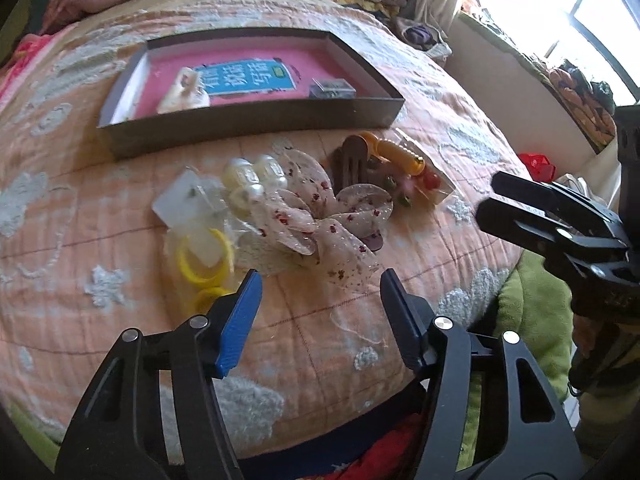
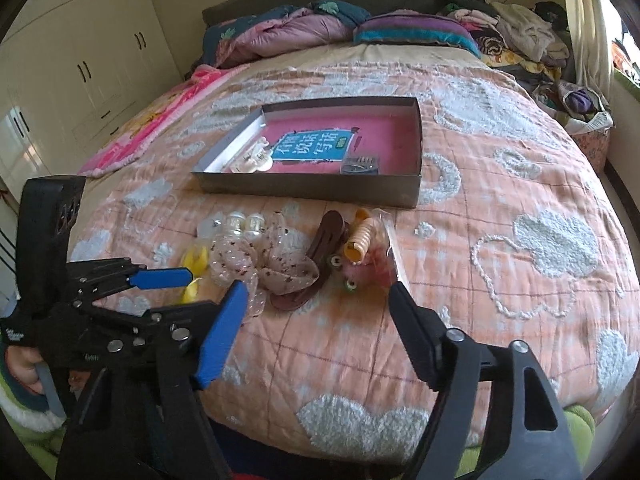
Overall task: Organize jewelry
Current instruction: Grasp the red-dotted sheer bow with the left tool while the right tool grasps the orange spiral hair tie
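A shallow grey box [image 2: 304,190] with a pink floor sits on the peach quilt [image 2: 500,208], far of a loose heap of hair things. Inside it lie a pale clip [image 1: 182,94] at the left and a small clear case [image 1: 332,89] at the right, well apart. The heap runs left to right along the quilt: yellow ties [image 1: 206,258] under a clear packet, two pearly clips [image 1: 256,176], a sheer dotted scrunchie [image 1: 320,216] in the middle, a brown clip [image 1: 352,160] touching its far right edge, then an orange spiral tie [image 1: 400,154] and small coloured beads [image 1: 416,188] in a clear bag. The left gripper [image 1: 320,316] hangs just near of the scrunchie, blue pads apart with only quilt between them — nothing is held. The right gripper [image 2: 316,320] sits near of the brown clip and beads, jaws likewise apart and empty; from the left wrist it shows at the right edge, off to the right of the heap. A hand [image 2: 24,368] grips the left tool's handle at the low left of the right wrist view. Bedding is piled at the far end of the bed.
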The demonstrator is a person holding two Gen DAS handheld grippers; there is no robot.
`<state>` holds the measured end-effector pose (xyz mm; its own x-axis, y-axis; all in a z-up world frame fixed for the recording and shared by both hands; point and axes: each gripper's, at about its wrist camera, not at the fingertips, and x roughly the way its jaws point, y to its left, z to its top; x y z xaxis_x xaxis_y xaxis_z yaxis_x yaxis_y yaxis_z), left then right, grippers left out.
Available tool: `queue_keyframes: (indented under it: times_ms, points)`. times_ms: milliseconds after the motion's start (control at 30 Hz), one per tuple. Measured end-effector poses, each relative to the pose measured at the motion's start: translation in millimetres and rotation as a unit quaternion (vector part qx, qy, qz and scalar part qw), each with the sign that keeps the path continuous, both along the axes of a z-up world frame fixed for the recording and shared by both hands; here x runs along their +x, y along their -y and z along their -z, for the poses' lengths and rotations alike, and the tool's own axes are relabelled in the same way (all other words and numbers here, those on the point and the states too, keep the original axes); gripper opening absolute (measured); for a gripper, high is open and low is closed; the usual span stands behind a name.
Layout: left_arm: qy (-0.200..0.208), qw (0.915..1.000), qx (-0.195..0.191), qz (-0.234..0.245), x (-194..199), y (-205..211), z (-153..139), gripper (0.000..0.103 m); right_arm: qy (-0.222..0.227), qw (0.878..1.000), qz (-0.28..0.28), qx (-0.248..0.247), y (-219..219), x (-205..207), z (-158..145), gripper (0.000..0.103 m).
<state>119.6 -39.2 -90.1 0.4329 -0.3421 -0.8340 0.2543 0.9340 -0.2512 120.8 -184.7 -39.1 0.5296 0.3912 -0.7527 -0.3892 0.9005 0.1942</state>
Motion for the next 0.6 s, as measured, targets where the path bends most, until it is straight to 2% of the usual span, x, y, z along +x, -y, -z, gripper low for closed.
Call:
queue_keyframes:
  times_ms: [333, 500, 600]
  points:
    - [-0.015, 0.9999, -0.006, 0.003, 16.6, 8.0, 14.9, 0.047, -0.011, 0.999, 0.006, -0.03, -11.2, 36.7, 22.5, 0.045]
    - [-0.017, 0.9998, -0.005, 0.004, 21.5, 10.2, 18.3, 0.046, -0.01, 0.998, 0.013, -0.053, -18.3, 53.1, 32.8, 0.038]
    - [-0.021, 0.9998, -0.004, 0.004, 24.6, 11.8, 21.5, 0.046, -0.009, 0.998, 0.016, -0.064, -20.9, 60.1, 39.4, 0.025]
